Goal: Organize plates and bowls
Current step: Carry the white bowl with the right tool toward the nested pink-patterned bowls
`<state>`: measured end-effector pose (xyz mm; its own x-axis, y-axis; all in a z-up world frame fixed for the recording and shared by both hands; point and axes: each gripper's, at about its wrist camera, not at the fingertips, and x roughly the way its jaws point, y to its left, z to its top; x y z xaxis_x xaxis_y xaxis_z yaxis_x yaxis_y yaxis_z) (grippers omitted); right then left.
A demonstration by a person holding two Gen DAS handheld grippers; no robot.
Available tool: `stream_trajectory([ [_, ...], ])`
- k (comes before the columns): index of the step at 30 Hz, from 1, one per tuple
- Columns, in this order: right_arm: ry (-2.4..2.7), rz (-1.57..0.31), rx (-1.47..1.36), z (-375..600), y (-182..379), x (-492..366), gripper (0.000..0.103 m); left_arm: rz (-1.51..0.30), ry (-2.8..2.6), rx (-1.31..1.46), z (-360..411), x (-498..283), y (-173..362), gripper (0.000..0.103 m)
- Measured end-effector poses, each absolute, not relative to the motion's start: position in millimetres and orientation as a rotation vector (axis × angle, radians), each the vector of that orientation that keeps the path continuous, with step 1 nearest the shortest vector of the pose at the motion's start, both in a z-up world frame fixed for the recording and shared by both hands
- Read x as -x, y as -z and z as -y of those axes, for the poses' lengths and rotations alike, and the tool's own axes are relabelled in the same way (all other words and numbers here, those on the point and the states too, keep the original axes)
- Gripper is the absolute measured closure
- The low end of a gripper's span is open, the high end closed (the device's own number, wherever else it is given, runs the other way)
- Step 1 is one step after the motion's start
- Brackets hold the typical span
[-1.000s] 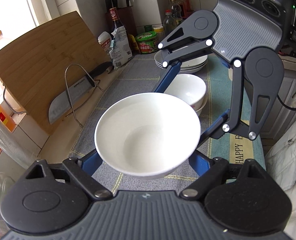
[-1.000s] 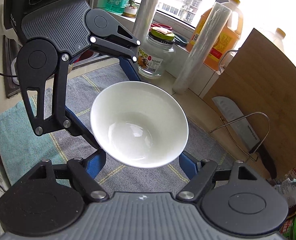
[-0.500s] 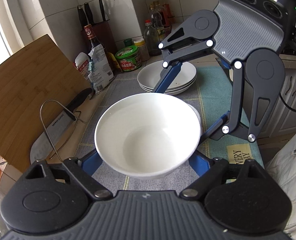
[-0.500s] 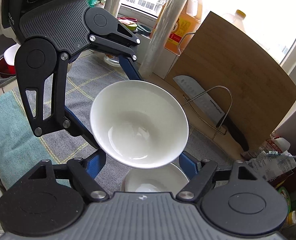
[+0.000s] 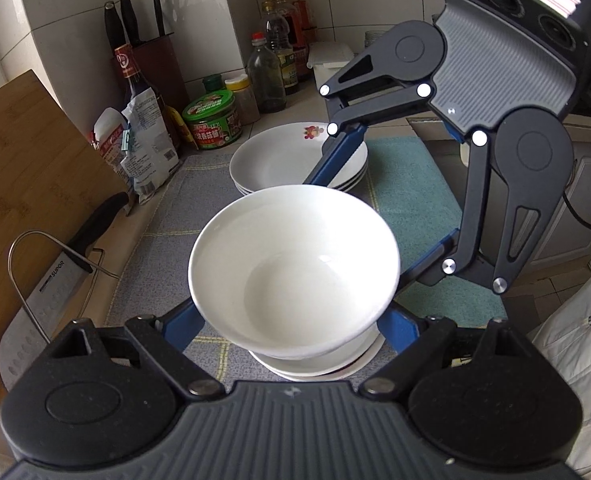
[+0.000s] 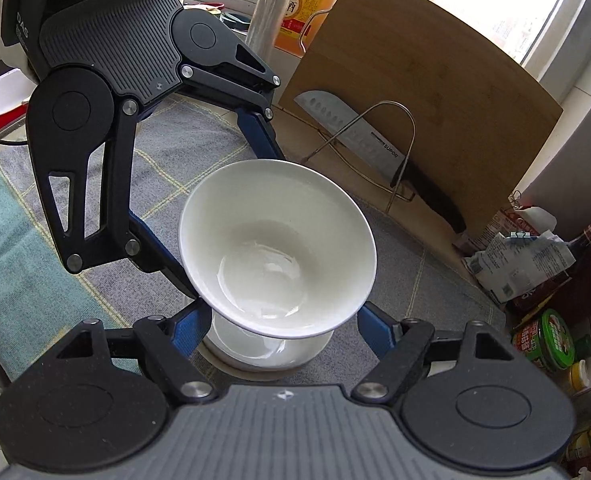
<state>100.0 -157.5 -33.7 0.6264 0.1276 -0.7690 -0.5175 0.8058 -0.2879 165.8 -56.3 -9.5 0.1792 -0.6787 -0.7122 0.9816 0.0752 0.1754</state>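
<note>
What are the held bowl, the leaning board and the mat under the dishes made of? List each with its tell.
Held bowl: looks like glazed white ceramic; glossy highlights inside, hard thin rim.
Leaning board: likely bamboo or wood; tan striped grain, matte.
Mat: woven fabric, grey with yellow lines; visible textile texture, dull surface.

White bowl (image 6: 277,248) — gripped (both grippers)

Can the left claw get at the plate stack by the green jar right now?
Probably not. The left claw and the right claw both carry the white bowl, which sits between it and the plate stack.
</note>
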Motion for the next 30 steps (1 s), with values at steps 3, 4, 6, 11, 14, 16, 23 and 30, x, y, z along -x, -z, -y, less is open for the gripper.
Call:
stream_trajectory([
  [3,-0.407,-0.830,0.512,161,37,-102,0.019,-0.568,1.338,-0.710,59,-169,12,0.011],
  [4,-0.411,-0.833,0.513,161,38,-103,0.019,-0.575,1.337,-0.709,60,-169,13,0.011],
  [6,-0.419,-0.841,0.510,163,40,-105,0.019,-0.592,1.338,-0.701,61,-170,14,0.011],
  [11,-0.438,-0.864,0.507,165,44,-113,0.019,-0.642,1.339,-0.677,64,-175,19,0.011],
  [14,-0.441,-0.870,0.508,166,46,-116,0.019,-0.658,1.345,-0.661,65,-178,21,0.011],
  [16,-0.443,-0.878,0.507,166,47,-116,0.019,-0.663,1.348,-0.661,66,-178,22,0.011],
  [23,-0.448,-0.896,0.501,167,50,-118,0.019,-0.694,1.364,-0.649,67,-183,26,0.011],
  [30,-0.441,-0.895,0.507,168,50,-119,0.014,-0.699,1.371,-0.642,68,-186,26,0.011],
])
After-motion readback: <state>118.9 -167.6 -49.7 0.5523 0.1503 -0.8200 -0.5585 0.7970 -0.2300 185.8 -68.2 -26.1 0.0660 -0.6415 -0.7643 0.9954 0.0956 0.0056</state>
